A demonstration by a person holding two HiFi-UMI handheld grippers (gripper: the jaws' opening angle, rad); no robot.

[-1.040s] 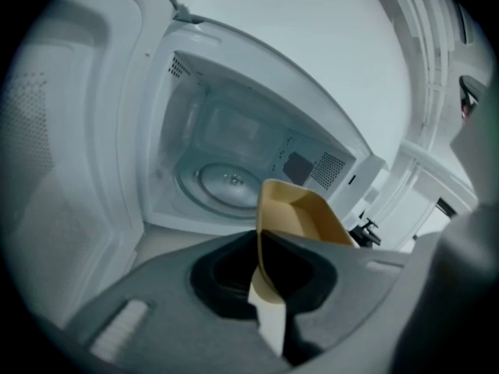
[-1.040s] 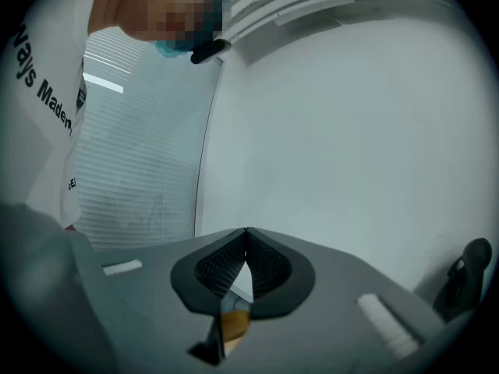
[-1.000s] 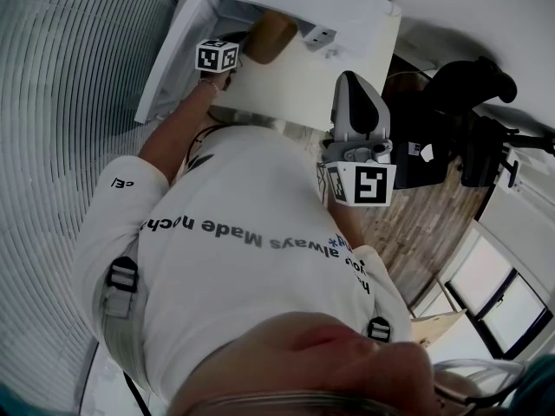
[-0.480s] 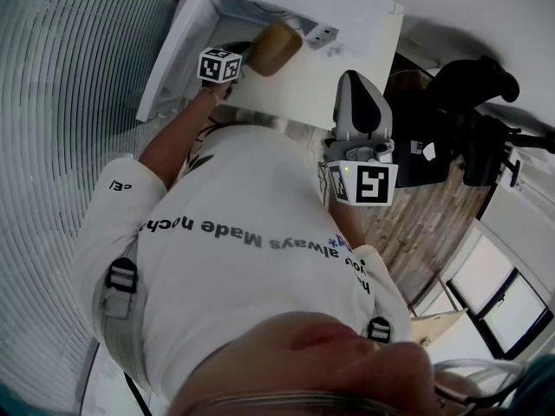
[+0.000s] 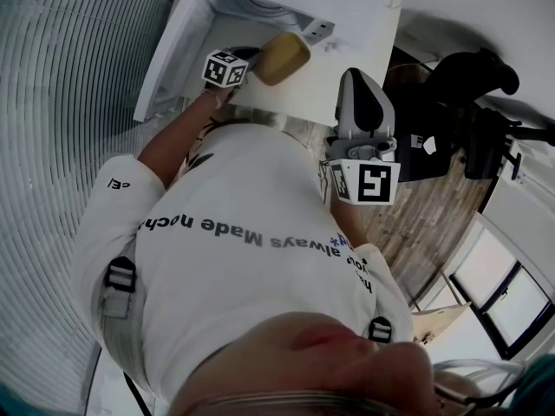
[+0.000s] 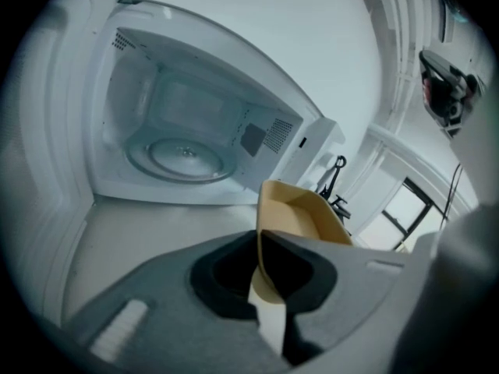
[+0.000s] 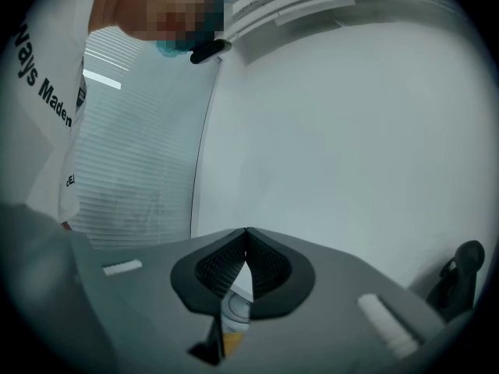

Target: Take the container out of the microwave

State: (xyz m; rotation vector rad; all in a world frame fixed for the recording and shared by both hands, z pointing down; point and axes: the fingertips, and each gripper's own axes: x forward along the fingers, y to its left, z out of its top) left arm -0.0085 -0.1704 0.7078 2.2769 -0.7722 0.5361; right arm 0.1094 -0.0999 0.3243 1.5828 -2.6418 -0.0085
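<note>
Blinds: white horizontal-slat blinds (image 5: 52, 102) fill the left side of your head view.
Shirt: your white T-shirt with grey lettering (image 5: 243, 267) takes up the centre.
Buckles: grey plastic strap buckles (image 5: 122, 276) sit on the shirt, at lower left and lower right of centre.
Floor: brown wood-plank floor (image 5: 416, 224) shows at the right.
Gear: bulky black equipment (image 5: 468, 94) at upper right, too dark to identify.
Window: dark-framed window (image 5: 507, 306) in the lower right corner.
Wall: plain white wall (image 7: 351, 131) fills most of your right gripper view.
</note>
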